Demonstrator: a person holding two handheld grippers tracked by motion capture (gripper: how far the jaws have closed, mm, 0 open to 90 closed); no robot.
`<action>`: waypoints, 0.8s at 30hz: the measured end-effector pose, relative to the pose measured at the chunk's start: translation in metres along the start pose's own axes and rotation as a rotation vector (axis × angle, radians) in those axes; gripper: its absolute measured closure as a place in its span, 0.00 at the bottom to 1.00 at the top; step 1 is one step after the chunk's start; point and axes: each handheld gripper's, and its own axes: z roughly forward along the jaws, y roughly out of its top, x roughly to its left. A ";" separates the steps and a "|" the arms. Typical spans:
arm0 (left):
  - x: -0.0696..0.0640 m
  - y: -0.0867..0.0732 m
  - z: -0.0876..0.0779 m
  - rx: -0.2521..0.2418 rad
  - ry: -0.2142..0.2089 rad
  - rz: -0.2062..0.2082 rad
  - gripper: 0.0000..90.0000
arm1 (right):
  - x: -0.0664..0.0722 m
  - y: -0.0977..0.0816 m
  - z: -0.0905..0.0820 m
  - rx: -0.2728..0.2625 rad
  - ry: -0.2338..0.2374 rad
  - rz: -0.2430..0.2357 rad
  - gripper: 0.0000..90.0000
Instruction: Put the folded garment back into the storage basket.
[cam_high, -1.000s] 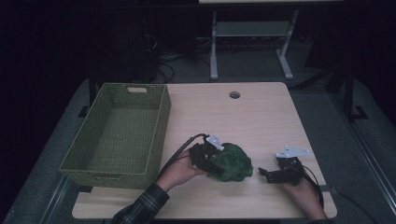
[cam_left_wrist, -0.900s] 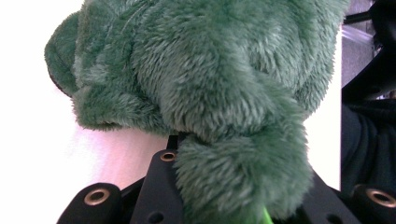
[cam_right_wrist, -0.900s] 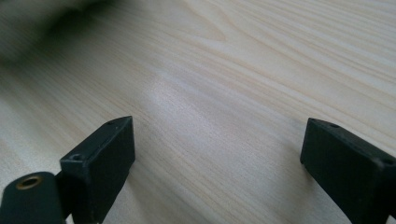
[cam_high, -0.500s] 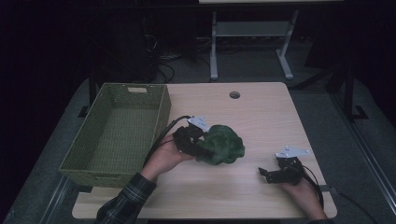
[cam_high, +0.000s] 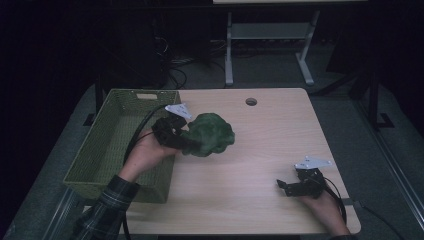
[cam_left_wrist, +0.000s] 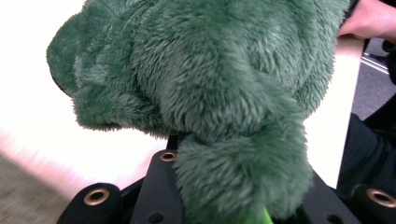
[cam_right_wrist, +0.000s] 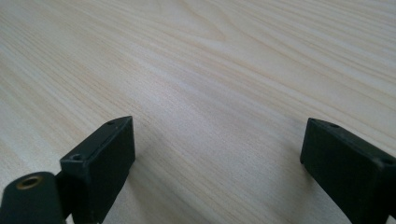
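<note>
Between left gripper (cam_high: 186, 140) jaws, green plush toy (cam_high: 210, 134)

The left gripper (cam_high: 186, 137) is gripping a toy (cam_high: 210, 134) above the table; the right gripper (cam_high: 286, 186) is resting low, jaws standing wide apart.

the room is dim, and most of the light falls on a pale wooden table (cam_high: 260, 150) with rounded corners and a fine straight grain. a small round hole (cam_high: 251, 101) sits near its far edge. the floor (cam_high: 280, 75) around it is grey carpet, darker toward the sides. beyond the table stands a light metal frame (cam_high: 270, 35) with two legs on flat feet and a shelf between them. loose cables (cam_high: 192, 62) lie on the floor to the left of that frame. the far end of the room is black, so no wall can be made out.
</note>
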 end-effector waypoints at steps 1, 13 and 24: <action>0.003 -0.002 -0.005 -0.004 0.014 -0.006 0.82 | 0.000 0.000 0.000 0.000 0.000 0.001 0.11; 0.038 -0.038 -0.060 -0.033 0.138 -0.105 0.82 | 0.000 0.000 0.000 0.000 0.000 0.000 0.11; 0.064 -0.085 -0.083 -0.023 0.265 -0.212 0.83 | 0.000 0.000 0.000 0.000 -0.002 0.000 0.11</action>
